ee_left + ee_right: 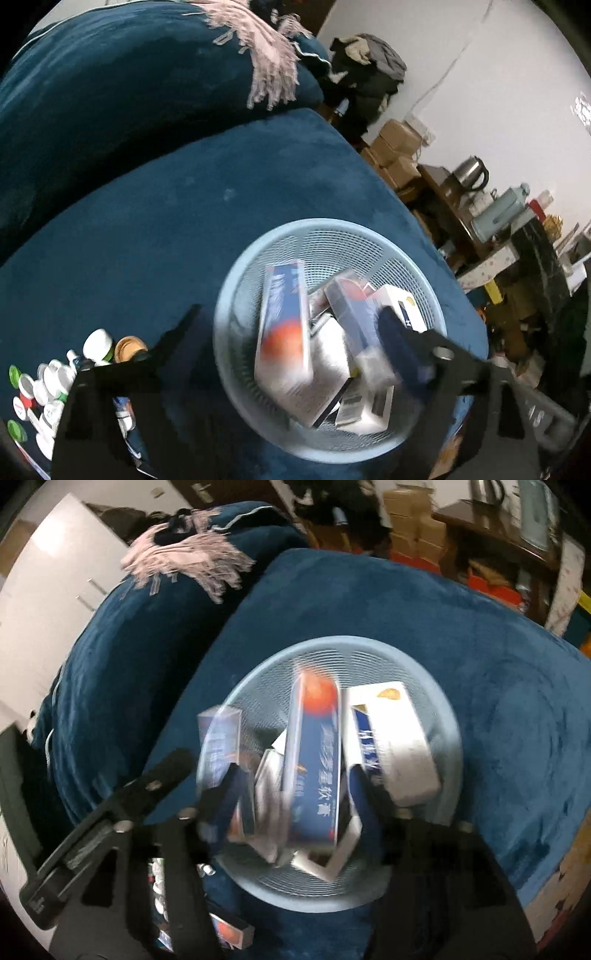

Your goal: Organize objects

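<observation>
left gripper (291,343): jaws spread wide above the basket, nothing pinched between them; boxes sit below the gap, not gripped.
right gripper (295,786): jaws partly open over the basket; the boxes between the fingers look loose, no pad clearly pressing, so reads as holding nothing.
basket (236,280): pale blue mesh tub on the blue couch seat, directly under both grippers.
boxes (284,332): tall blue-and-white carton with an orange dot plus several white cartons, piled at angles inside the basket; blurred, labels not readable from the left wrist view.
loose box (232,932): one more carton with an orange patch on the seat just outside the basket rim, near edge, right wrist view.
bottles (48,380): cluster of small white bottles with green and white caps on the seat, to the left of the basket, apart from it.
couch (166,221): blue plush seat and back cushion; pink fringed throw at the far back.
step: drop-off of cartons into the basket looks done.
next: likely go back for the loose box or the bottles; needs clearing the rim, then lining open jaws across a narrow side.
</observation>
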